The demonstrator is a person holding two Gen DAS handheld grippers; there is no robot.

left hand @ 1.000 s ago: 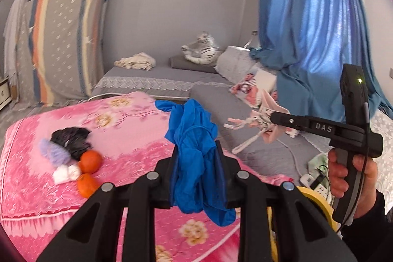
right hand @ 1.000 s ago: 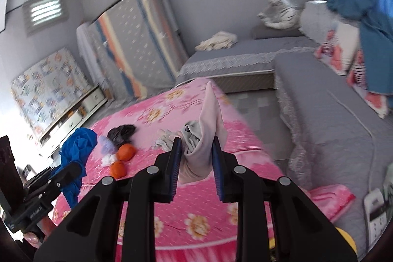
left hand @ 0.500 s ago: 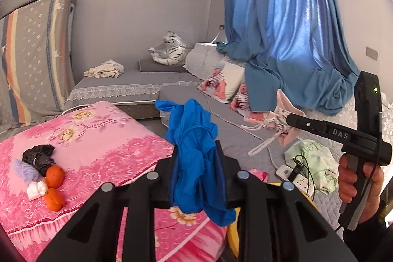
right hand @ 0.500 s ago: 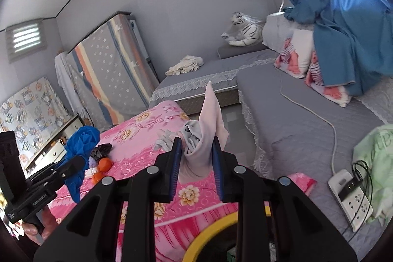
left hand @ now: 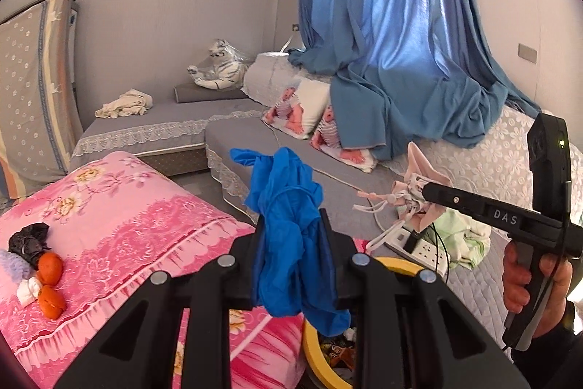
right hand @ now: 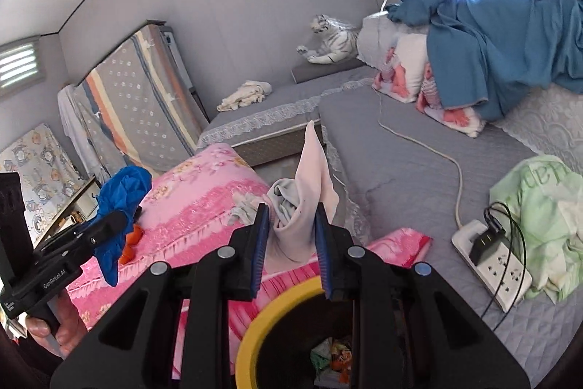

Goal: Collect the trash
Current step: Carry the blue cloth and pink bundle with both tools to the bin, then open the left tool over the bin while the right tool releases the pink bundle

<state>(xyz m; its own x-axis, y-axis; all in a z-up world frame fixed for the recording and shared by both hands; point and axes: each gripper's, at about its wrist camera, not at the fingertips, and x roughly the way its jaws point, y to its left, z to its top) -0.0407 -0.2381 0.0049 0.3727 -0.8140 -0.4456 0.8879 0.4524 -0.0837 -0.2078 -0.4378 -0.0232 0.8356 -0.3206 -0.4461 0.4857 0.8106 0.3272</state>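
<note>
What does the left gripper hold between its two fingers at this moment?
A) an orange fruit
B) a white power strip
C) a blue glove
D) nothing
C: in the left wrist view the left gripper has its pads closed on the crumpled blue glove, which hangs down above the yellow-rimmed bin.

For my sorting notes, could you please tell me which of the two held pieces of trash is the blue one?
It is the blue glove, clamped in the left hand-held gripper; the right hand-held gripper holds pale pink and grey fabric instead.
</note>
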